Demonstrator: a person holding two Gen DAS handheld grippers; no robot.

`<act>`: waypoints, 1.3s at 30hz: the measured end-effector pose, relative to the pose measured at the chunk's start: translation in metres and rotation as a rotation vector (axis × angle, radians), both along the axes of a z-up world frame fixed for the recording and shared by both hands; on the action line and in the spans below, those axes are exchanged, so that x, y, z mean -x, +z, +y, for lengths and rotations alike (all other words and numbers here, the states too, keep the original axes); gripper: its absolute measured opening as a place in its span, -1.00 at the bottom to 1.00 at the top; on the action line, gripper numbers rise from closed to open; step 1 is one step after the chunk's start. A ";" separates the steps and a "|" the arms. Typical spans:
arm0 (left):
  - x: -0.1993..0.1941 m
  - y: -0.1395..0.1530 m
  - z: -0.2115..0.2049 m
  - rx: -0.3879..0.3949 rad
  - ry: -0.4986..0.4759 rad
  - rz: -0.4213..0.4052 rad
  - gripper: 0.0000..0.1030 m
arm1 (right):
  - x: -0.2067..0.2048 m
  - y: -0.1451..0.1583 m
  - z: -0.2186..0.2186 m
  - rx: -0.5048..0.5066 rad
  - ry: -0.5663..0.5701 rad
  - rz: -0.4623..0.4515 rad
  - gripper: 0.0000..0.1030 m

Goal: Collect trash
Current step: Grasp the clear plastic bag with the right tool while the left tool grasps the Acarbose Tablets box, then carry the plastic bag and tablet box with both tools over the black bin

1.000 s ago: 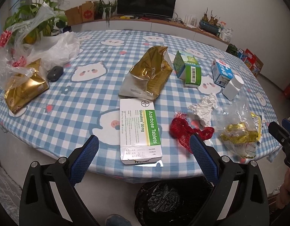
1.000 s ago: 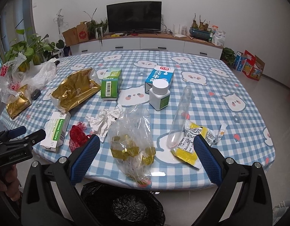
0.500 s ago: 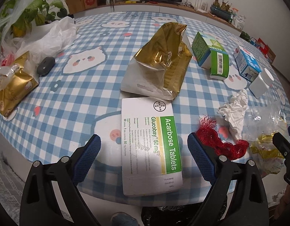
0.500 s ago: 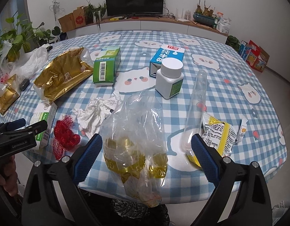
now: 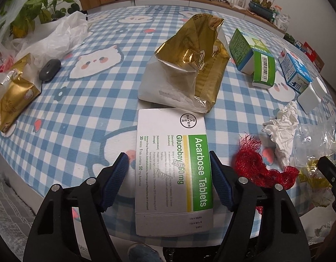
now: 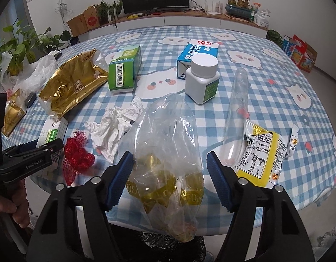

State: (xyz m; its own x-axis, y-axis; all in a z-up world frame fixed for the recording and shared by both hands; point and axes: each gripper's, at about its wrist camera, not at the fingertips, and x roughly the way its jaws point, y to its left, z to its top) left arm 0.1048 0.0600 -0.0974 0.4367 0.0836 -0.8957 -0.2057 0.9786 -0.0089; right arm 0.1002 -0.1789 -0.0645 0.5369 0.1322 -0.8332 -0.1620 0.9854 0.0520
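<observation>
Your L gripper (image 5: 169, 176) is spread wide, one blue pad each side of the Acarbose Tablets box (image 5: 173, 168). The right pad (image 5: 220, 182) sits at the box's long edge; the left pad (image 5: 115, 182) stands off, w/ a strip of tablecloth visible between. Nothing is grasped. The box lies flat at the table's near edge, its near end overhanging the edge.

Your R gripper (image 6: 170, 178) is likewise released, pads either side of the clear plastic bag (image 6: 165, 152) holding gold wrappers. Contact btwn pads and bag: cannot tell. The bag lies at the near edge, its lower end hanging past it above a black trash bag (image 6: 172, 244) on the floor.

Other trash on the checked table (image 6: 266, 69):
- Red mesh net (image 5: 255, 168): near edge, btwn the box and the clear bag.
- Crumpled tissue (image 6: 113, 128): just behind the net, touching the clear bag.
- Gold foil bag (image 5: 189, 65): directly behind the tablet box, its near edge overlapping the box's far end.
- Green carton (image 6: 124, 69) and blue milk carton (image 6: 197, 52): toward the centre.
- White pill bottle (image 6: 202, 78): upright, just in front of the milk carton.
- Clear plastic tube (image 6: 237, 113): right of the bottle, near end at the yellow snack wrapper (image 6: 259, 155).
- Small gold packet (image 5: 13, 100) and white plastic bags (image 5: 52, 41): left edge.
</observation>
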 end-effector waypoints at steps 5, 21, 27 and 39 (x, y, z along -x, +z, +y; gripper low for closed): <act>0.000 0.001 -0.001 -0.028 -0.001 0.005 0.16 | 0.000 -0.002 0.001 -0.013 0.006 0.010 0.07; 0.008 0.002 0.003 0.004 0.003 0.005 0.15 | 0.003 0.000 -0.002 -0.038 0.017 0.009 -0.41; 0.017 0.009 0.009 0.010 0.020 -0.007 0.15 | 0.005 0.006 -0.006 -0.037 0.001 0.000 -0.42; 0.051 0.037 0.009 0.024 0.013 -0.059 0.15 | 0.029 0.029 -0.014 -0.040 -0.018 -0.046 -0.42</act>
State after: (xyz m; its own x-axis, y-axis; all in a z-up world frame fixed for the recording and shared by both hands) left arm 0.0538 0.0687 -0.0608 0.4874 0.0688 -0.8704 -0.2170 0.9752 -0.0444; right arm 0.0711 -0.1930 -0.0359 0.5774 0.1552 -0.8016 -0.1473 0.9855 0.0847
